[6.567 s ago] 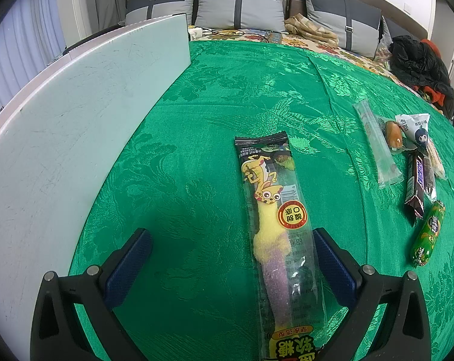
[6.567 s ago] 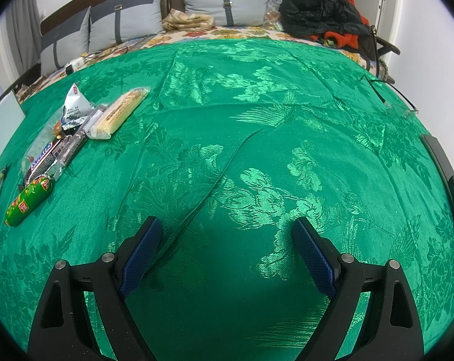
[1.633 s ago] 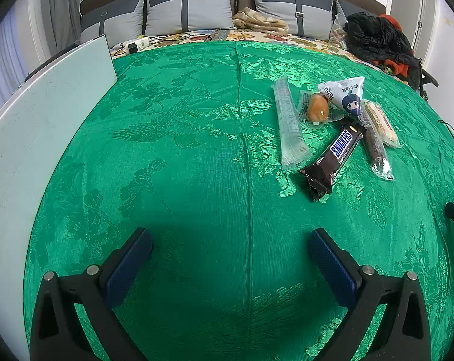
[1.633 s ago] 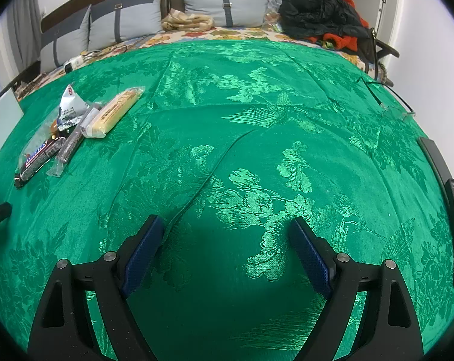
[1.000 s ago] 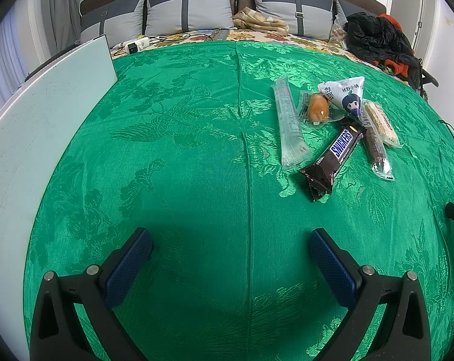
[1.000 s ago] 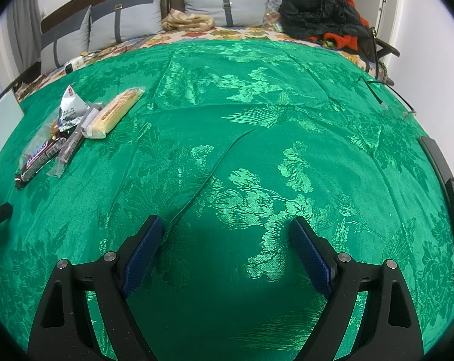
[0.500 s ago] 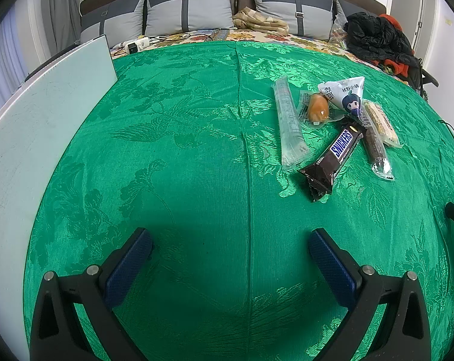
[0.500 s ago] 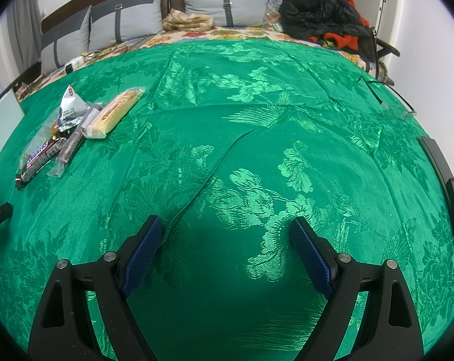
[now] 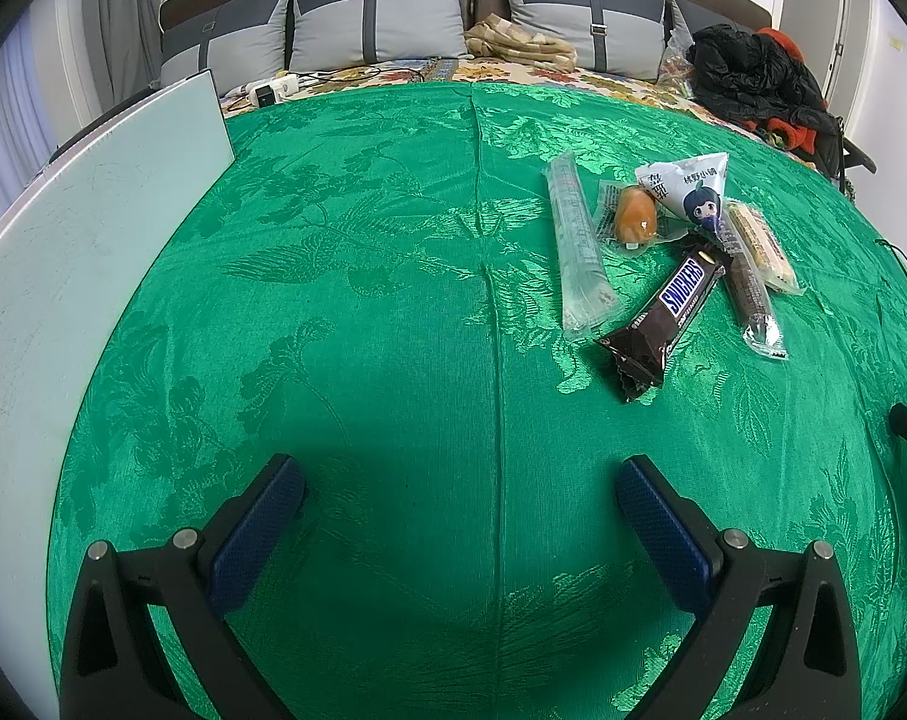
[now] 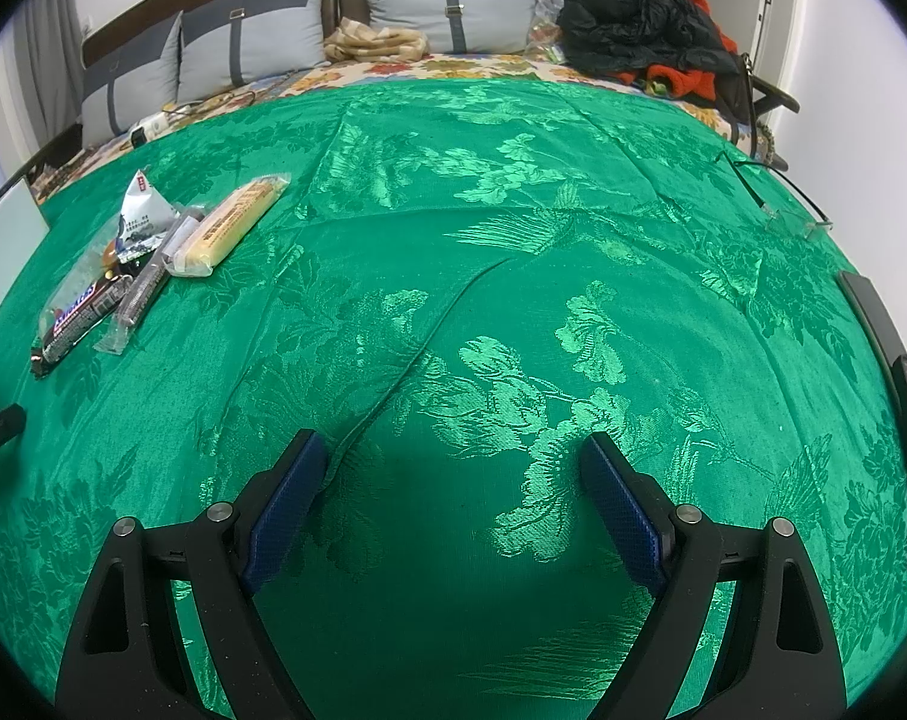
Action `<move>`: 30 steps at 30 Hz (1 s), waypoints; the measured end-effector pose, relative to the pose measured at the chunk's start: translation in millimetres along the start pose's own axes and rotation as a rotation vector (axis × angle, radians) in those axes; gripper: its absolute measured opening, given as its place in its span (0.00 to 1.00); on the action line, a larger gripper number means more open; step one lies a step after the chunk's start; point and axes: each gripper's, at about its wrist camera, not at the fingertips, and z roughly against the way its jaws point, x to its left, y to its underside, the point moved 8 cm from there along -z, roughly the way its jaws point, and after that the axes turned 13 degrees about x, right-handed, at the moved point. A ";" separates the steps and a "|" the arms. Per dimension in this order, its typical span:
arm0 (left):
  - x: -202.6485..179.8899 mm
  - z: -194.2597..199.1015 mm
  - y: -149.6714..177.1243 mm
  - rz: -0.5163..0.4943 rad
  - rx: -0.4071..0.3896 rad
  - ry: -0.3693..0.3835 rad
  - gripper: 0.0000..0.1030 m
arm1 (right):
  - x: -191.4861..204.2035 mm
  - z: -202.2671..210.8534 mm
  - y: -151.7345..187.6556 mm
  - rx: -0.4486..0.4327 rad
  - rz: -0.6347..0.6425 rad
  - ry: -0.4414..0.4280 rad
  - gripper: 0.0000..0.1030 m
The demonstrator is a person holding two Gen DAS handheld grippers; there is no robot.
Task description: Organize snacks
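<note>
Only the left wrist view shows the pale board (image 9: 93, 240). The left gripper (image 9: 462, 480) and right gripper (image 10: 453, 456) hang spread wide and empty over the green brocade cloth (image 9: 363, 330). The brown Snickers bar (image 9: 669, 315) lies diagonally, pointing away-right, among clustered snacks.

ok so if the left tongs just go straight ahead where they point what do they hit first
Probably nothing but green cloth: the open left tongs aim up its centre crease, and the Snickers and other snacks lie off to the right. Depth is hard to judge.
</note>
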 end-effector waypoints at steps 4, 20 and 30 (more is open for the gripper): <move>0.0 0.0 -0.1 0.000 0.000 0.000 1.00 | 0.1 -0.1 -0.1 0.000 0.000 0.000 0.87; 9.2 14.6 -61.3 0.121 0.023 0.185 0.99 | 0.9 -0.5 -0.3 0.000 -0.001 -0.002 0.87; -45.0 -38.8 -113.5 -0.088 0.171 0.009 0.37 | 1.3 -0.7 -0.4 0.000 -0.001 -0.003 0.87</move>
